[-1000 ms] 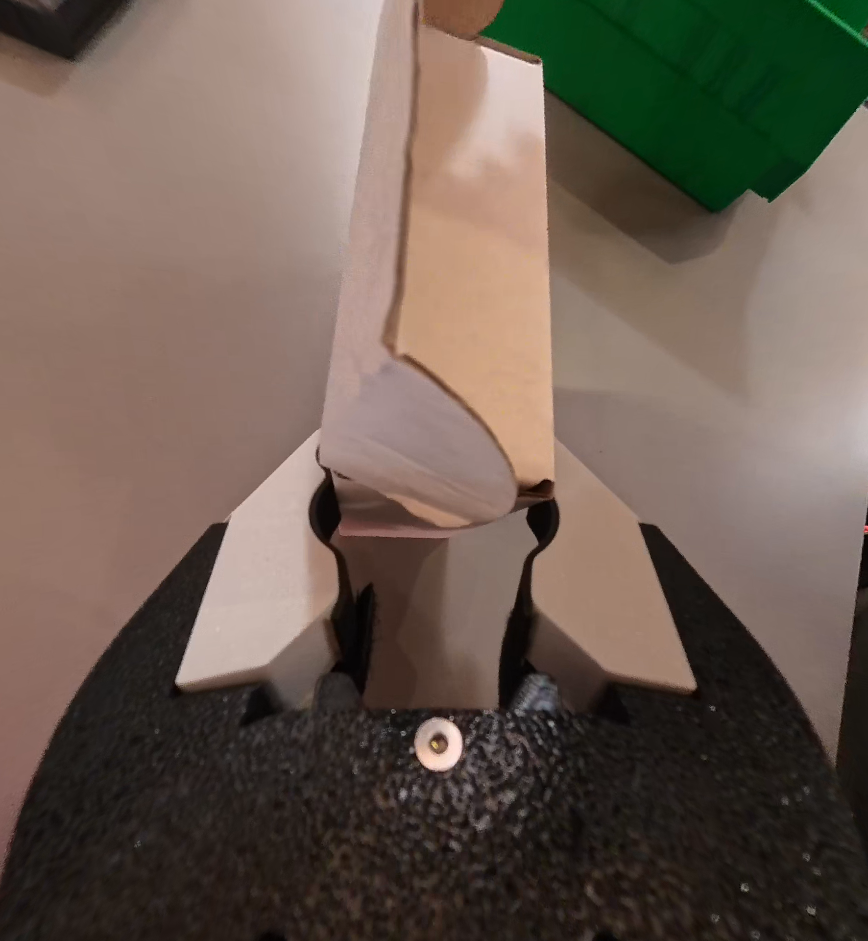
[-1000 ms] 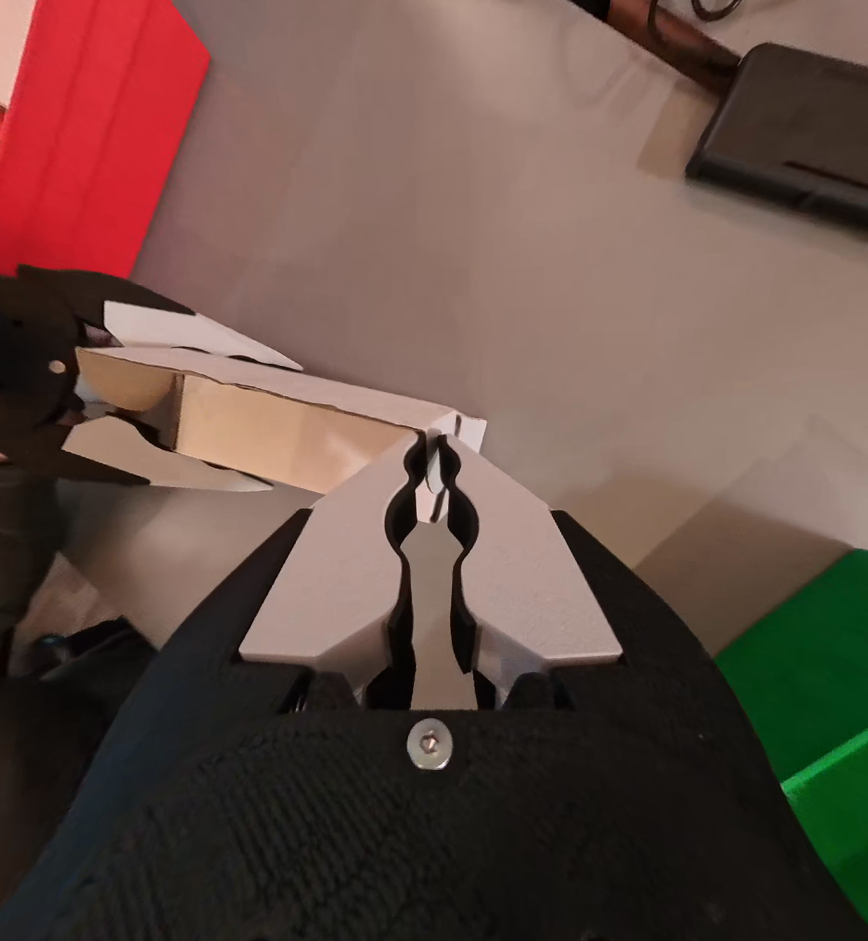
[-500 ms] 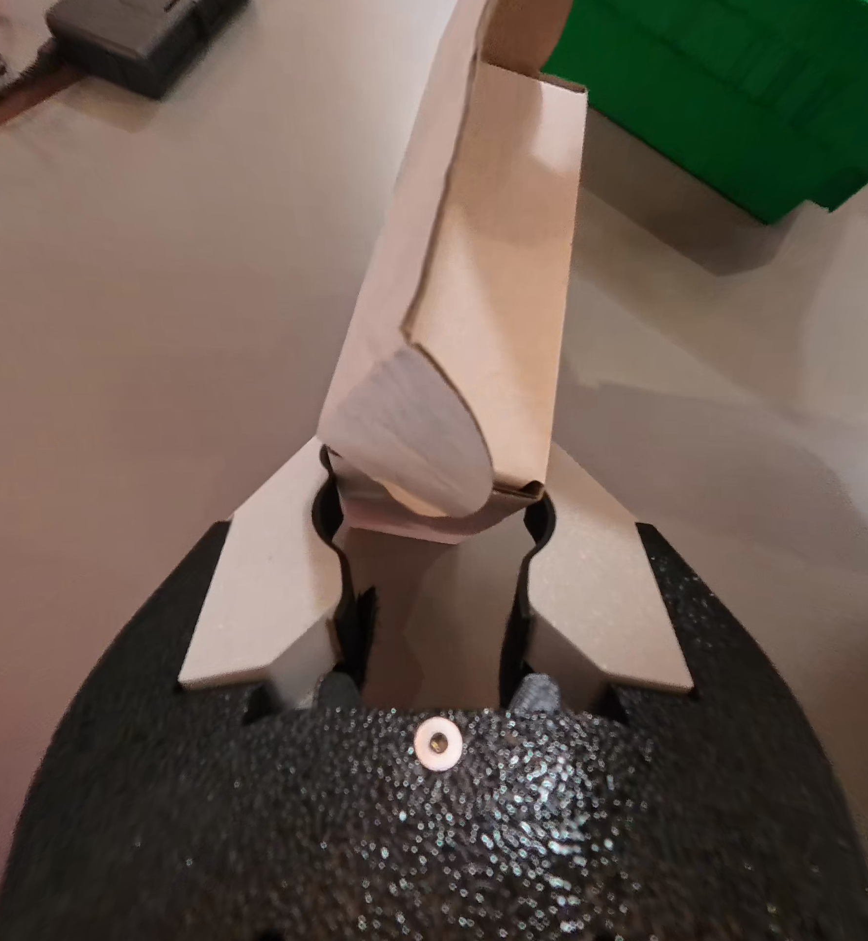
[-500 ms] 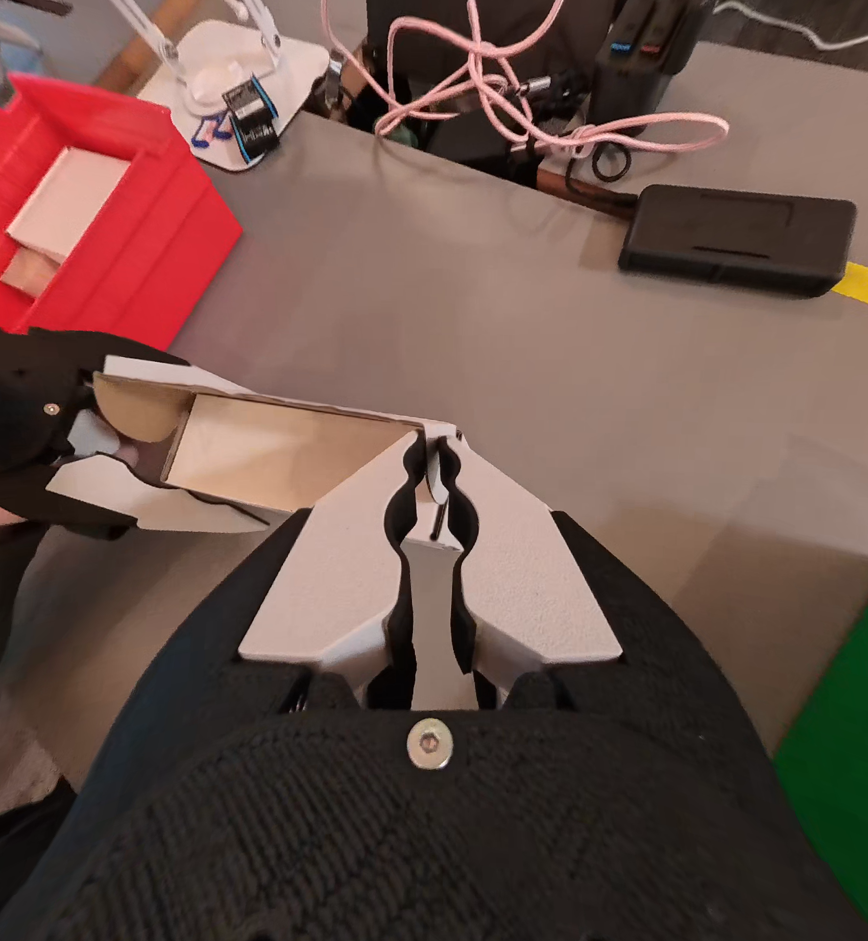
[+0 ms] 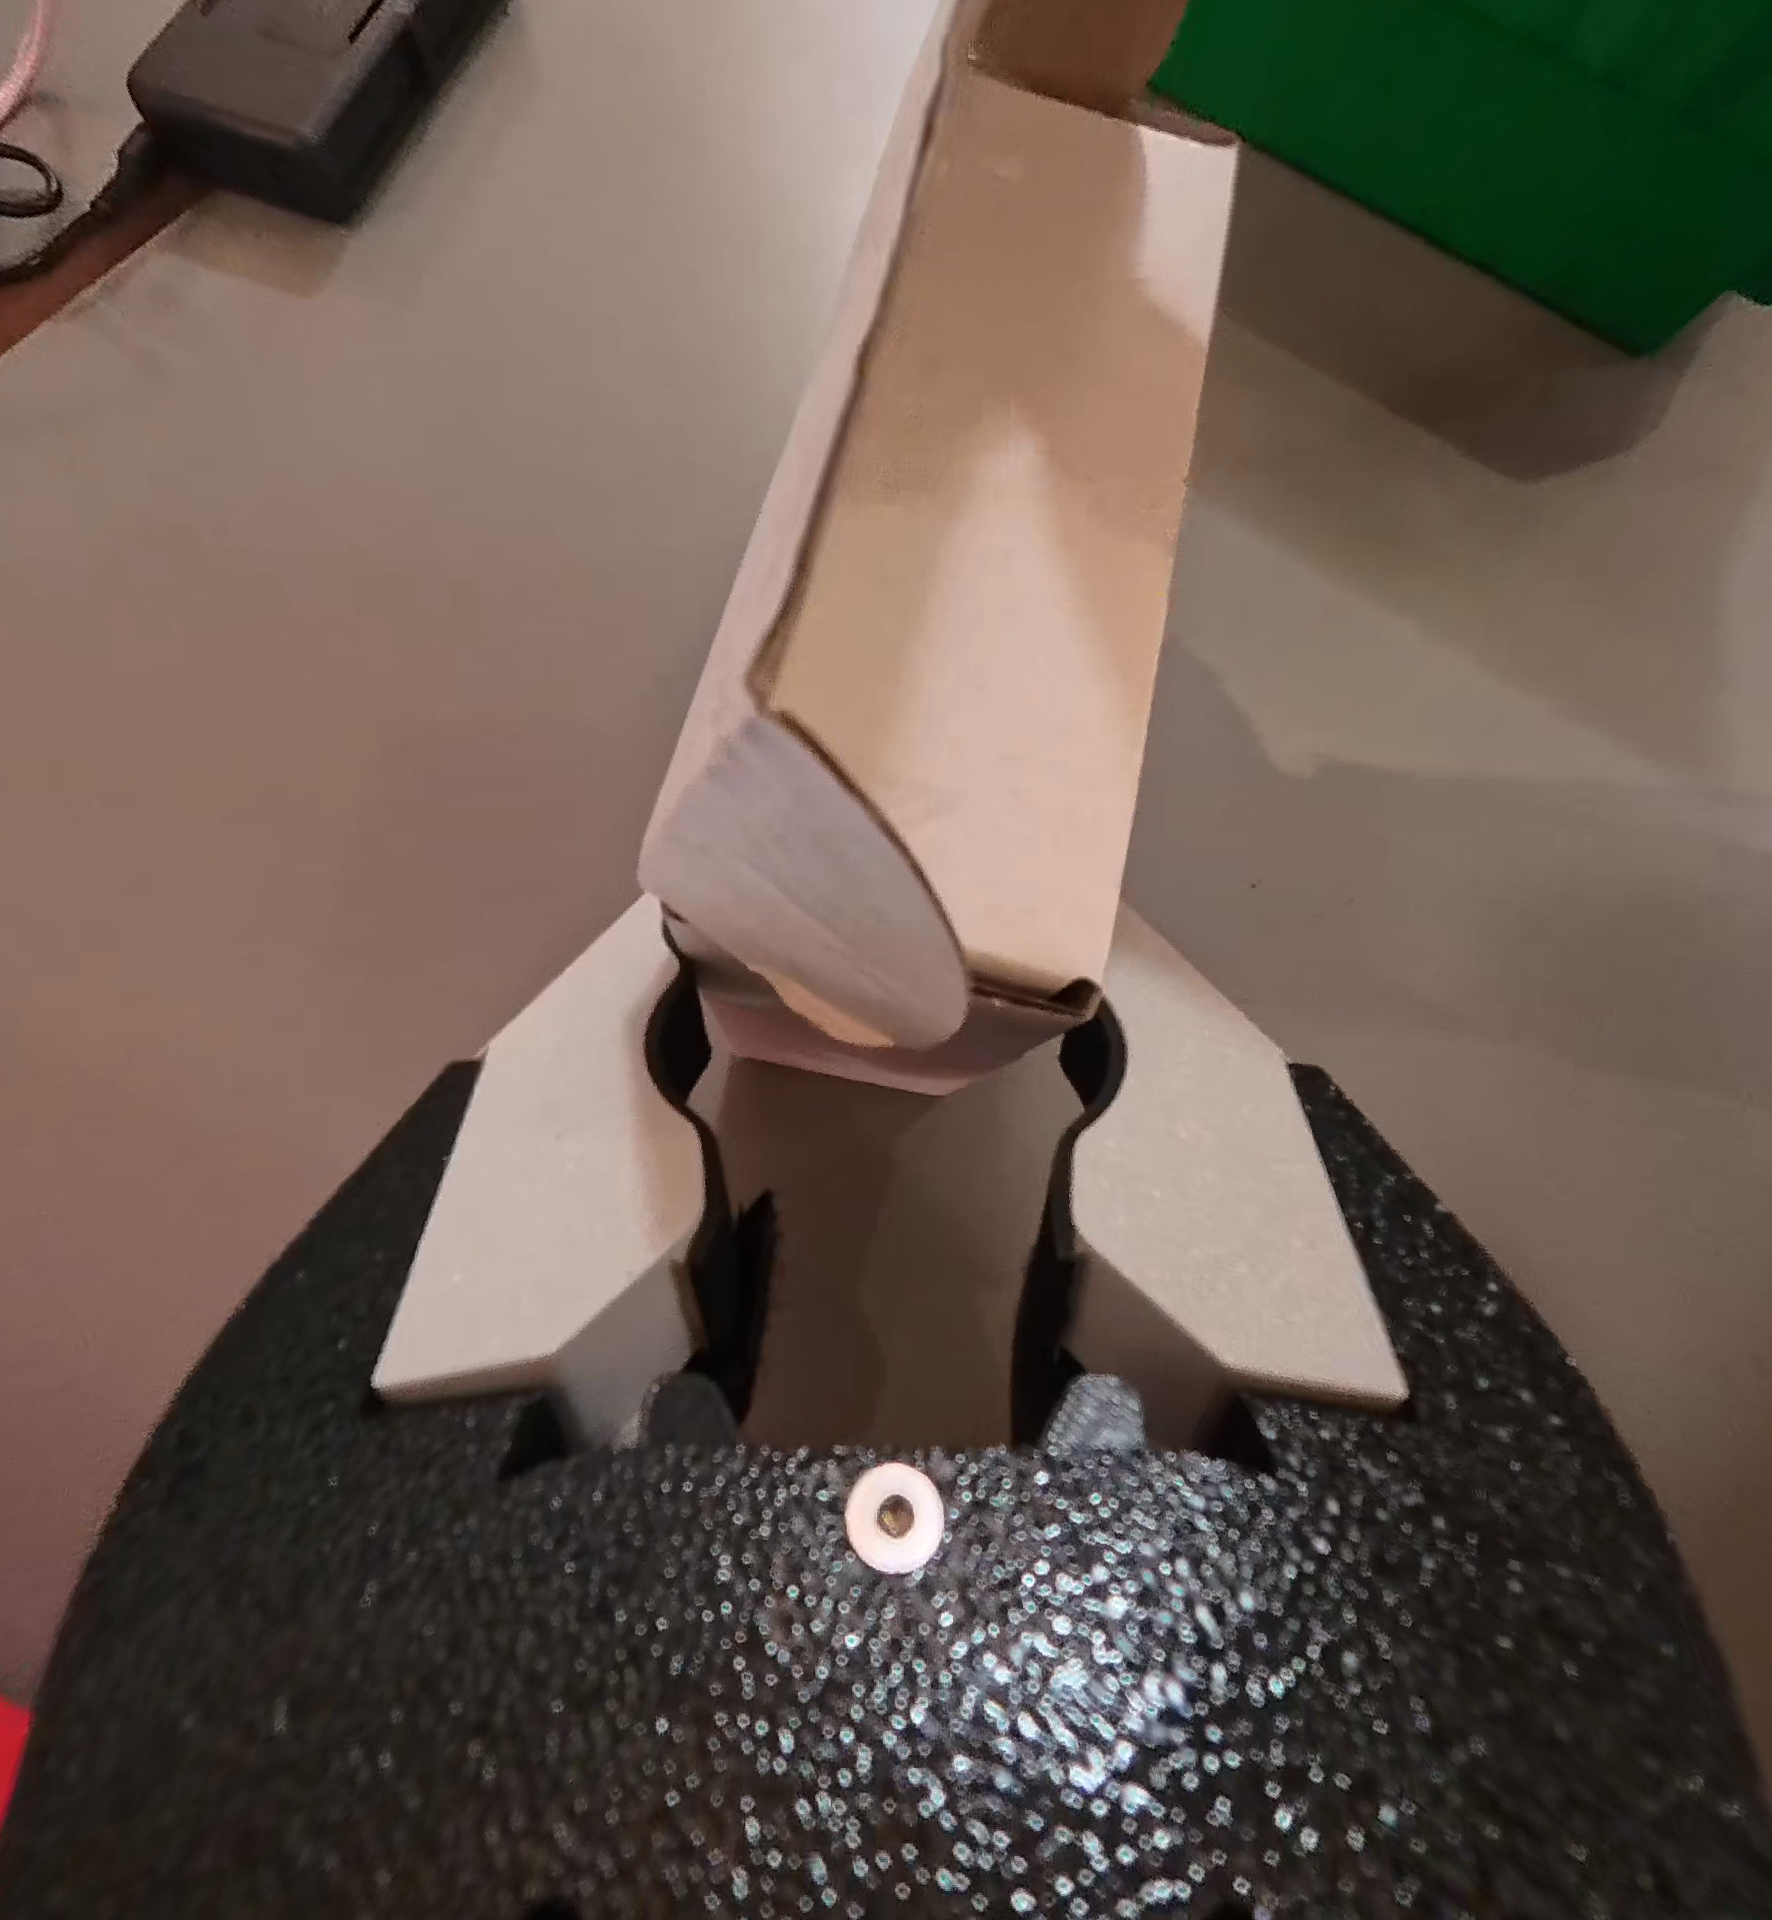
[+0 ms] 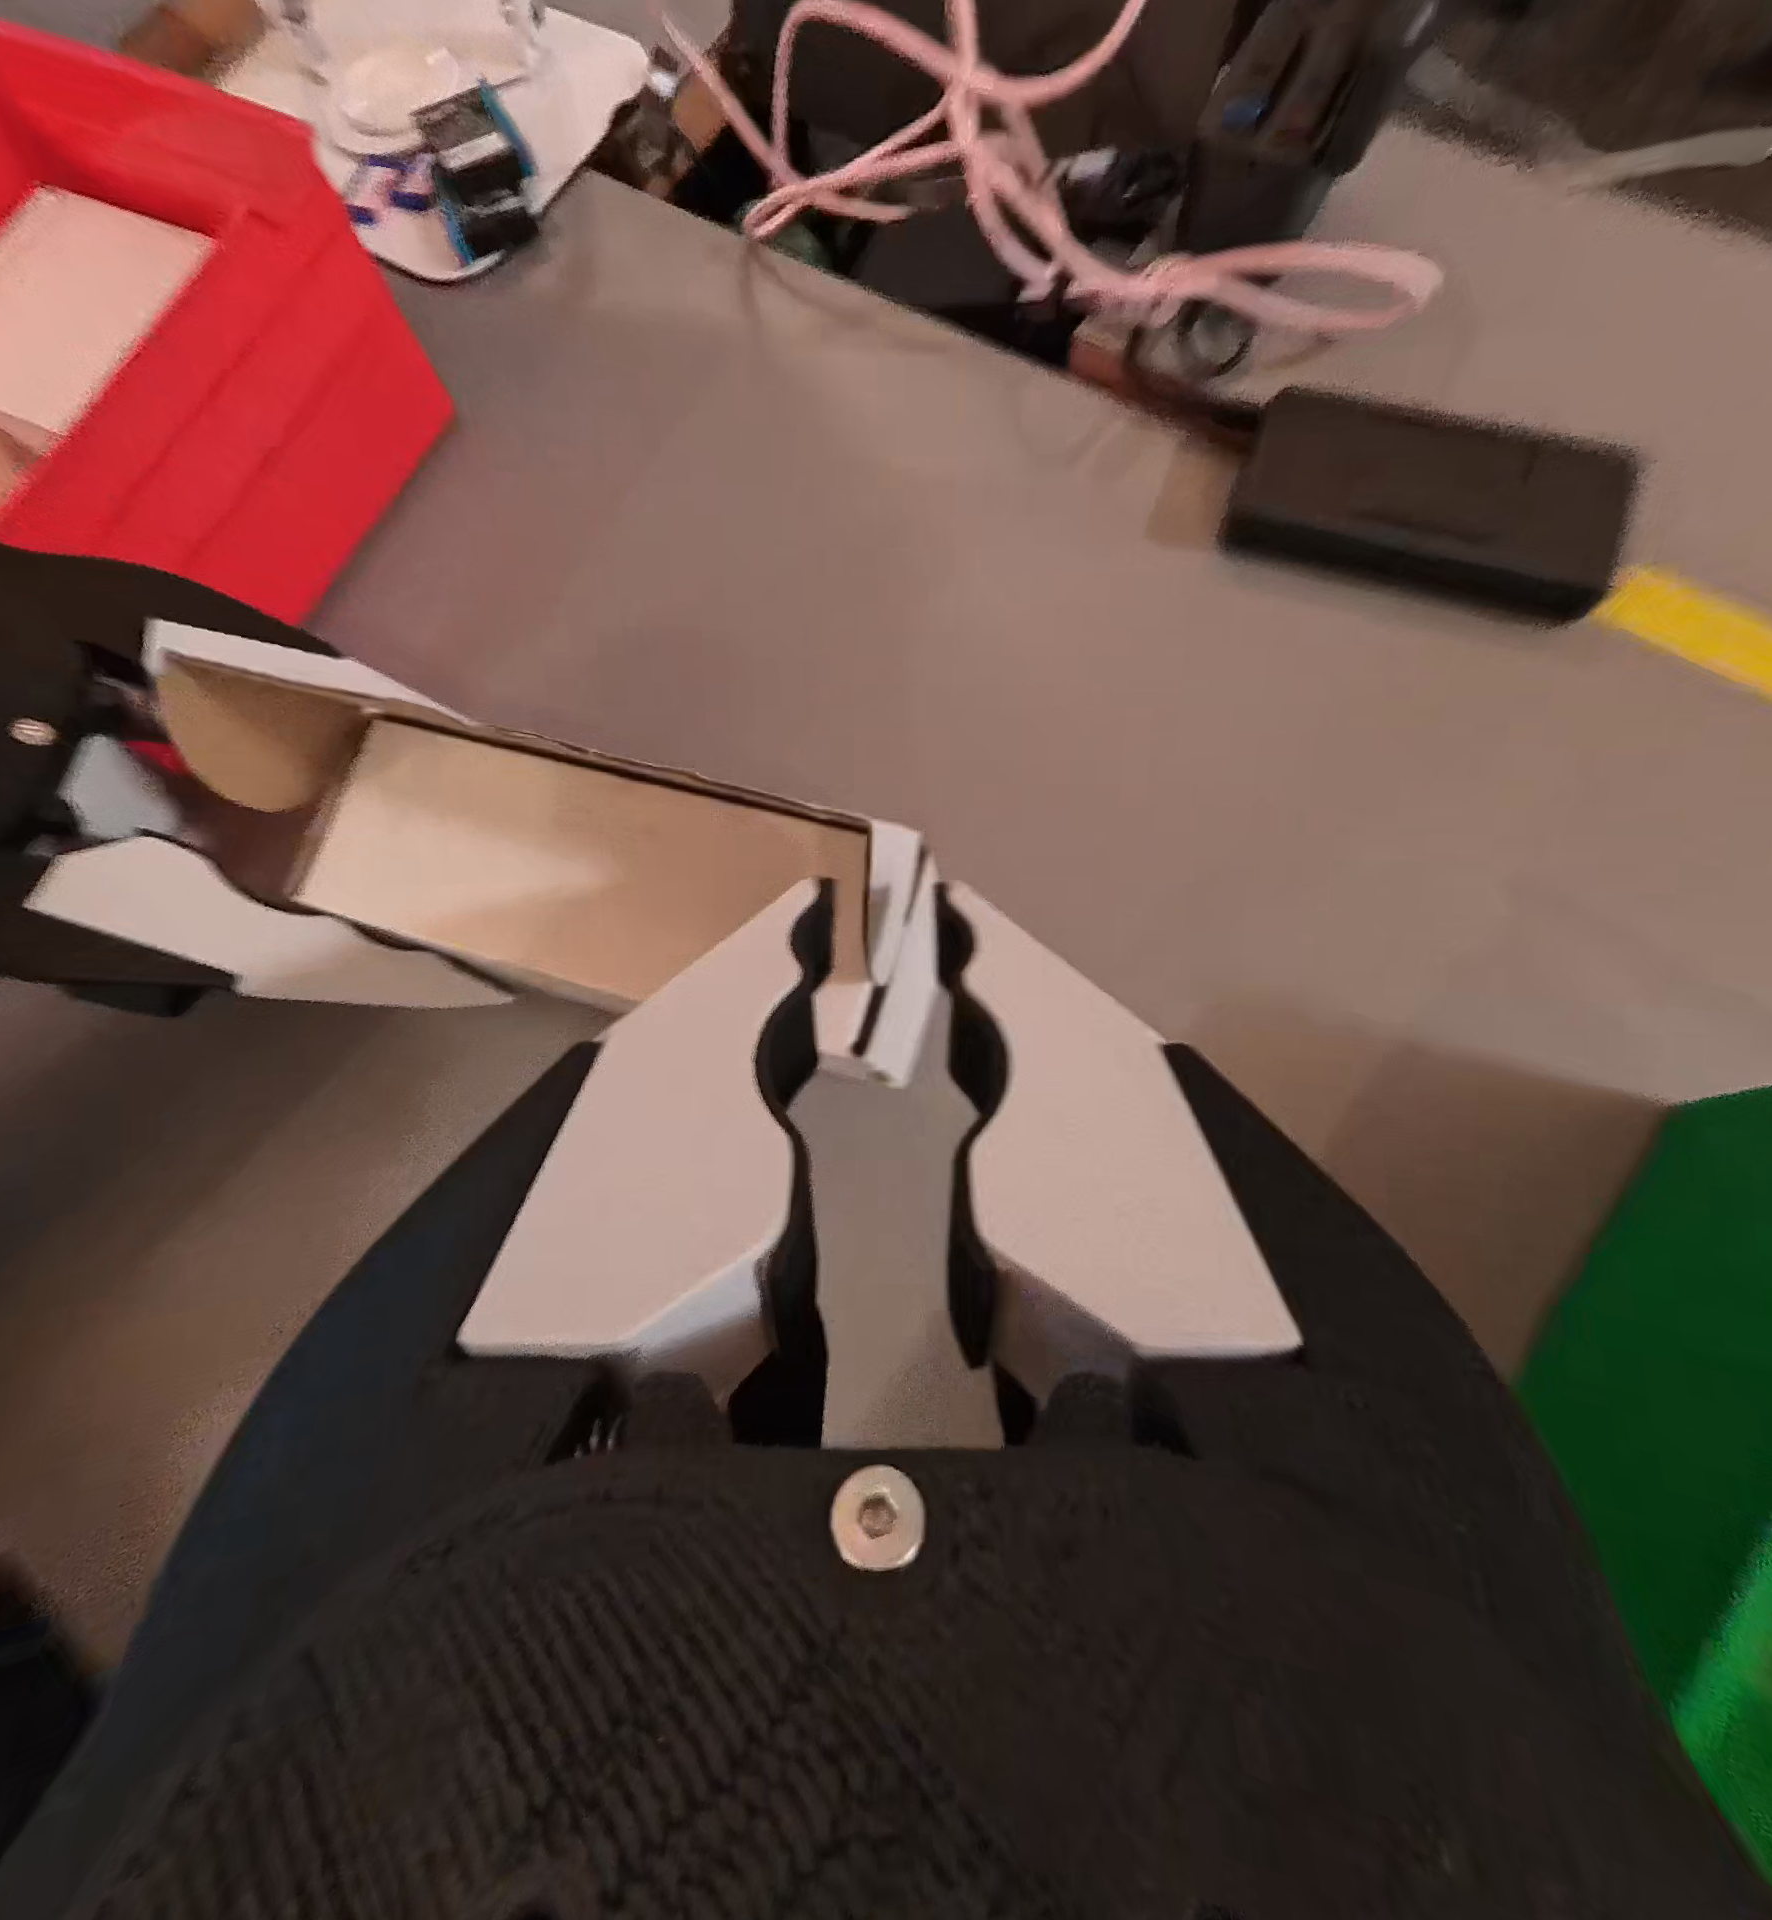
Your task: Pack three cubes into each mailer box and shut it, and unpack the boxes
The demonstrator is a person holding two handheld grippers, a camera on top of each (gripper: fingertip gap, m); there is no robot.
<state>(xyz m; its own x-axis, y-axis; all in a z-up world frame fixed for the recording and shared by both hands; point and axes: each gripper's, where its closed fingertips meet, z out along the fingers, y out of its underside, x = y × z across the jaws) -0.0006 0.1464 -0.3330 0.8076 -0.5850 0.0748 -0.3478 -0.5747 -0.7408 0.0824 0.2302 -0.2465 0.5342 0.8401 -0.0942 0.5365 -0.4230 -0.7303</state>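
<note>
Cardboard mailer box (image 5: 975, 582): held off desk (image 5: 290, 675) btwn both grippers.
L gripper (image 5: 887, 997): clamped on box end.
R gripper (image 6: 877, 977): nipping far-end flap.
Risk: thin flap may slip/tear, box drops.

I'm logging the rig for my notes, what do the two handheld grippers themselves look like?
Both match: a rounded black body with a grainy, speckled surface, a silver screw in a washer at its centre, and two pale grey angular fingers with wavy black inner edges. See the left gripper and right gripper. No cables or sleeves visible.
</note>
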